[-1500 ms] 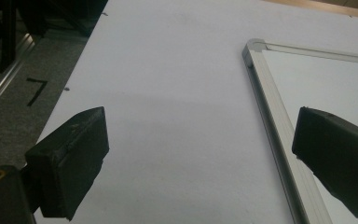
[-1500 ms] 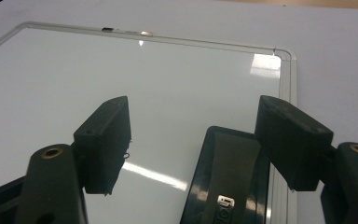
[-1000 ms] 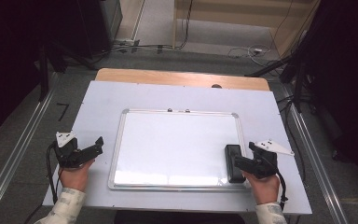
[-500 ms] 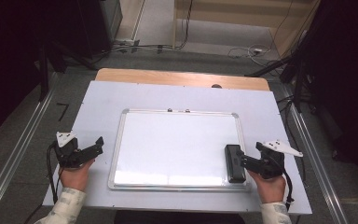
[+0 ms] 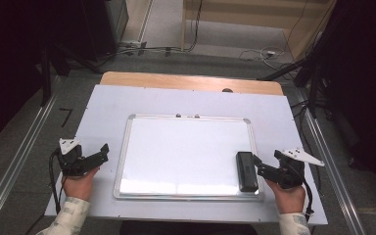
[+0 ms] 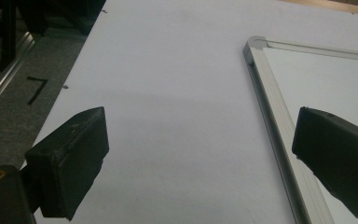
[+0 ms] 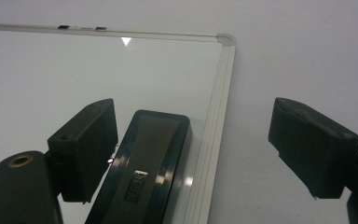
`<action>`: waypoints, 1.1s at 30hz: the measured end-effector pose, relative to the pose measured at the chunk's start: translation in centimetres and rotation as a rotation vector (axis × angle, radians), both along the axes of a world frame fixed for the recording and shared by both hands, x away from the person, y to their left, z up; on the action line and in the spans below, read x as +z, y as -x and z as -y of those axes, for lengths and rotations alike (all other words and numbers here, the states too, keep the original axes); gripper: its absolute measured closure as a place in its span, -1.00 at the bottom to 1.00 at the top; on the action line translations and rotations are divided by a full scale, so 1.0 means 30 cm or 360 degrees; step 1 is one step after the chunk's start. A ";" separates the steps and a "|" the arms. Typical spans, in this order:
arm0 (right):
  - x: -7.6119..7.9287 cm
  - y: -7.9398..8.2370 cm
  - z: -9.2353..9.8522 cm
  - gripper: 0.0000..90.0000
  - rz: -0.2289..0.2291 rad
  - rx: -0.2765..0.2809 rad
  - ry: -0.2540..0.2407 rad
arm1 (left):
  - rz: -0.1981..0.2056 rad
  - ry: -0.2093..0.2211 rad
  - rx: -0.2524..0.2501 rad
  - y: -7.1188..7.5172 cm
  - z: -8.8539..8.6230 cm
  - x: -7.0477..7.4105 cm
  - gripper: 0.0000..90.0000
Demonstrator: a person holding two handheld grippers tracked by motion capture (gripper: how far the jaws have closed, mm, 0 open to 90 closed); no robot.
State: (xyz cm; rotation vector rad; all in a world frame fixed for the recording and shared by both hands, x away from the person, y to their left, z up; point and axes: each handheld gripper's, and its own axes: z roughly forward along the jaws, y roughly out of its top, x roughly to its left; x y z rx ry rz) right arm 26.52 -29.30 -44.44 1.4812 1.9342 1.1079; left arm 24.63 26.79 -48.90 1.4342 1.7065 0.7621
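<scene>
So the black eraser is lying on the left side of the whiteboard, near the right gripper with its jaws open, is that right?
Not quite. The black eraser lies on the right side of the whiteboard, along its right edge, as the high view shows. The rest holds: the right gripper is beside it with its jaws open.

Eraser [image 5: 246, 171] on whiteboard's [image 5: 186, 147] right edge

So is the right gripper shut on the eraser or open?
Open. The right gripper has its jaws wide apart; the eraser lies flat on the whiteboard between them, with a gap to the far jaw.
</scene>
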 end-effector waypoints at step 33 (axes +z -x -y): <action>-0.023 0.002 0.110 -0.68 -0.0007 -0.0126 0.0037 | 0.0003 0.0004 0.0001 0.001 -0.001 0.001 -0.91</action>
